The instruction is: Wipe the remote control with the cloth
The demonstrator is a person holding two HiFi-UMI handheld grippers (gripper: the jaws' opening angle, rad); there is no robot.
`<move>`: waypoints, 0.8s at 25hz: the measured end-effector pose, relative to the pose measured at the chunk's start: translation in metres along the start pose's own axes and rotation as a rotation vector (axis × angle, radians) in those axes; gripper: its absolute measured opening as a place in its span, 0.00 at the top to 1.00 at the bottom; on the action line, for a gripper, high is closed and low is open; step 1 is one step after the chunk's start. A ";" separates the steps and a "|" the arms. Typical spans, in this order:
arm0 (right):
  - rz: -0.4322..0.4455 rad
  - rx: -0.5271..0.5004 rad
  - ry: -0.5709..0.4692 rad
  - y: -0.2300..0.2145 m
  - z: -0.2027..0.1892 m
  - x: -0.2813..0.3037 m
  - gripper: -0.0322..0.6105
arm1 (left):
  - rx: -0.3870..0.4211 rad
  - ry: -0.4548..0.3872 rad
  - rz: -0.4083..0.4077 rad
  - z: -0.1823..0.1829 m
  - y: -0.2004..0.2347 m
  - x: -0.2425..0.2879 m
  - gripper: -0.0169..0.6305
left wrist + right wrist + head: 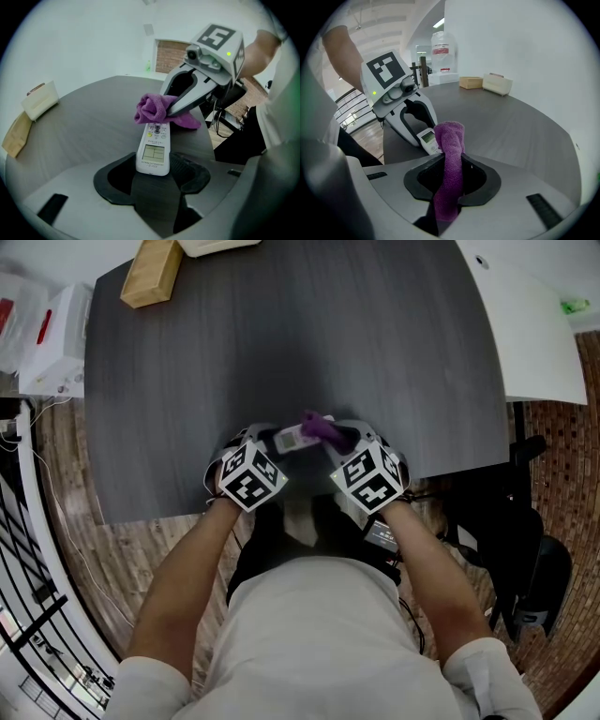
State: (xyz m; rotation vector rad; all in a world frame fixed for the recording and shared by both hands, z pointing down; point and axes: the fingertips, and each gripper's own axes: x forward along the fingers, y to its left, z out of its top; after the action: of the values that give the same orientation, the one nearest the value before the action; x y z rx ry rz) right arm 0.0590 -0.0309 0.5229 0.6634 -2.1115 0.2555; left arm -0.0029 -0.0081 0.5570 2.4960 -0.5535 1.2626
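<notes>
1. White plastic remote control (pixel 152 151) with a small grey display is held between the jaws of the left gripper (pixel 152 174). The jaws are closed on its near end, with one pad against each long side.
2. The display end is turned nearest to that gripper, and the button end is pointed away from it, towards the right gripper (pixel 450 180).
3. A purple towelling cloth (pixel 449 161) is clamped in the right gripper. The jaws are drawn together on it, and a bunched end is left standing out beyond the fingertips.
4. That bunched end is laid over the button end of the remote control, just ahead of the left gripper's jaws. The farthest buttons are covered, while the display and the few buttons beside it are left bare.
5. Both grippers are held close together and angled downward, tips turned towards each other, over the near edge of a dark grey wood-grain table (pixel 281 334). Whether the remote control is rested on the table cannot be told.
6. Far ahead of both grippers, at the far edge of the table, a tan cardboard box (pixel 150 273) and a white rectangular box (pixel 497 83) are seen near each other, well apart from the remote control.
7. Out to the right gripper's outer side, a white tabletop (pixel 530 343) is set just beside the dark one.
</notes>
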 end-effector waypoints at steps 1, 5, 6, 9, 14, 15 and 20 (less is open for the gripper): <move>-0.009 0.003 0.004 -0.003 -0.002 -0.002 0.82 | -0.006 0.001 -0.006 0.000 0.000 0.000 0.64; -0.076 0.023 0.072 -0.023 -0.024 -0.011 0.82 | -0.079 -0.003 -0.048 0.000 0.002 0.000 0.64; -0.100 0.033 0.103 -0.031 -0.033 -0.014 0.82 | -0.117 -0.010 -0.063 0.000 0.003 0.001 0.64; -0.163 0.079 0.126 -0.050 -0.042 -0.026 0.82 | -0.215 -0.023 -0.106 0.001 0.007 0.000 0.64; -0.073 -0.089 -0.016 -0.014 0.030 -0.022 0.82 | -0.256 0.005 -0.147 0.002 0.008 0.000 0.64; -0.016 -0.140 -0.026 0.003 0.043 -0.014 0.82 | -0.260 0.008 -0.154 0.002 0.008 0.000 0.64; 0.202 -0.261 0.078 0.052 0.040 0.026 0.82 | -0.255 0.018 -0.164 0.003 0.007 0.000 0.64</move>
State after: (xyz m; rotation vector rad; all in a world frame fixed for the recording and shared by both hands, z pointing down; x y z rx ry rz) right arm -0.0092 -0.0134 0.5233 0.2827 -2.0905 0.1108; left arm -0.0039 -0.0160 0.5559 2.2660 -0.4627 1.0790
